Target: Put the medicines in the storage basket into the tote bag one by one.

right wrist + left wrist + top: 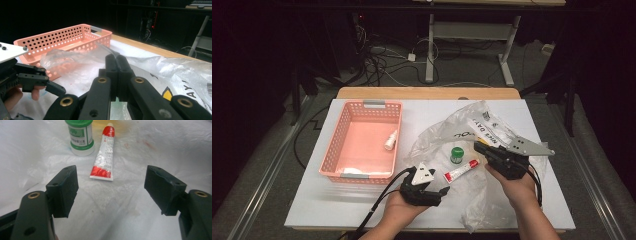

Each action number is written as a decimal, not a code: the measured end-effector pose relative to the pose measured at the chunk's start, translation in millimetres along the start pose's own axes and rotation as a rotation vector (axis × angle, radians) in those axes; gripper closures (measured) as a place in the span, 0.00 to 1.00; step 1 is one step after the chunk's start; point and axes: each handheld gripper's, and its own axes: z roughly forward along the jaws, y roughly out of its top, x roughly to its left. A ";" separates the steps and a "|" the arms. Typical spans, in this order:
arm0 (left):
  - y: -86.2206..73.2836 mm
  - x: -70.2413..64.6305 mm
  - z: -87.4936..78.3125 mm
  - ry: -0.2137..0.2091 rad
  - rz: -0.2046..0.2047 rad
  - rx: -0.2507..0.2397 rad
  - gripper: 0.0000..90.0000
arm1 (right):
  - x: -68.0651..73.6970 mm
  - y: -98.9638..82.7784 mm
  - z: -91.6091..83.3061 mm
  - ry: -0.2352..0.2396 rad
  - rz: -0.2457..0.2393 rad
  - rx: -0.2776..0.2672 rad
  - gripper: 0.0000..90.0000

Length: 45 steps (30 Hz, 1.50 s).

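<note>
My left tool (110, 190) gapes empty just short of the red-and-white tube (103, 155); my right tool (117, 62) pinches the plastic bag (160, 67) edge

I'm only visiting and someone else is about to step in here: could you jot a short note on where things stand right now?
Left hand-held gripper: jaws open, nothing between them, pointed at the red and white tube.
Right hand-held gripper: shut on the edge of the clear plastic bag, holding it up.
The tube and the green-capped bottle lie side by side on the bag's plastic.
Pink basket sits to the left; a small white bottle is already inside.
It looks as though the things go from bag to basket: the tube and green-capped bottle are probably still to move.
</note>
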 end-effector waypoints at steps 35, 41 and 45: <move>-28.1 27.0 -106.9 0.095 -0.114 -0.112 0.05 | -1.0 -0.4 -6.1 -0.010 0.001 -0.003 1.00; -24.8 49.2 -119.2 0.170 -0.167 -0.134 0.00 | -1.3 -0.2 -6.7 -0.010 0.001 -0.003 1.00; -19.7 63.2 -125.9 0.223 -0.184 -0.147 0.00 | -2.7 -0.6 -7.3 -0.015 0.007 -0.005 1.00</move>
